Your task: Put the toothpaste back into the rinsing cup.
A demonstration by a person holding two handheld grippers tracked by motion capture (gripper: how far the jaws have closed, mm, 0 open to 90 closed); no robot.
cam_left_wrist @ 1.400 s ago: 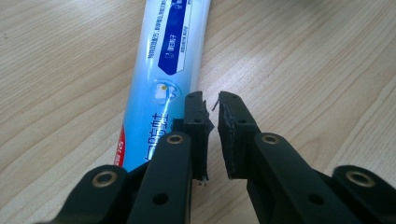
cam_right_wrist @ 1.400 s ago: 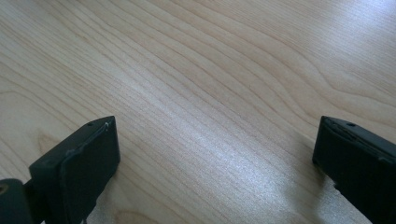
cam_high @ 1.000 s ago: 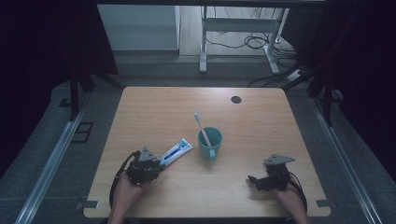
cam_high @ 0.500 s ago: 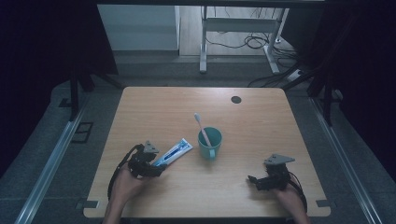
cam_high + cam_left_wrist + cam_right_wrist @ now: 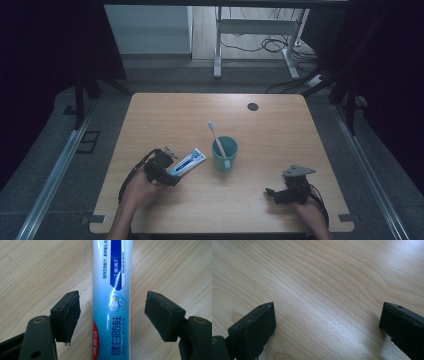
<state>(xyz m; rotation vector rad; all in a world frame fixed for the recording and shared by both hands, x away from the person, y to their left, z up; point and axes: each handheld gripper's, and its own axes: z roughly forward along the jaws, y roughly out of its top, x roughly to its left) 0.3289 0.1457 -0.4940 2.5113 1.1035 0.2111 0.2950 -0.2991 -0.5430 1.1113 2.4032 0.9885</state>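
Note:
A white and blue toothpaste tube (image 5: 187, 162) lies flat on the wooden table (image 5: 280, 130), left of a teal mug (image 5: 225, 153) that holds a pink toothbrush (image 5: 215, 137). My left gripper (image 5: 172, 172) sits at the tube's near end. In the left gripper view the tube (image 5: 112, 297) runs between the two black pads (image 5: 68, 315), with a gap on each side; the jaws have just been opening and do not press on it. My right gripper (image 5: 272, 192) rests at the front right of the table, open, with bare wood between its pads (image 5: 257, 327).
A small dark round hole cover (image 5: 252, 106) sits near the table's far right edge. Behind the table stand desk legs (image 5: 217, 50) and loose cables (image 5: 270, 45) on the floor. Metal rails (image 5: 55, 170) run along both sides.
My left gripper has let go of the toothpaste tube and drawn back a little toward the front left. The tube stays flat on the table. The right gripper has not moved.

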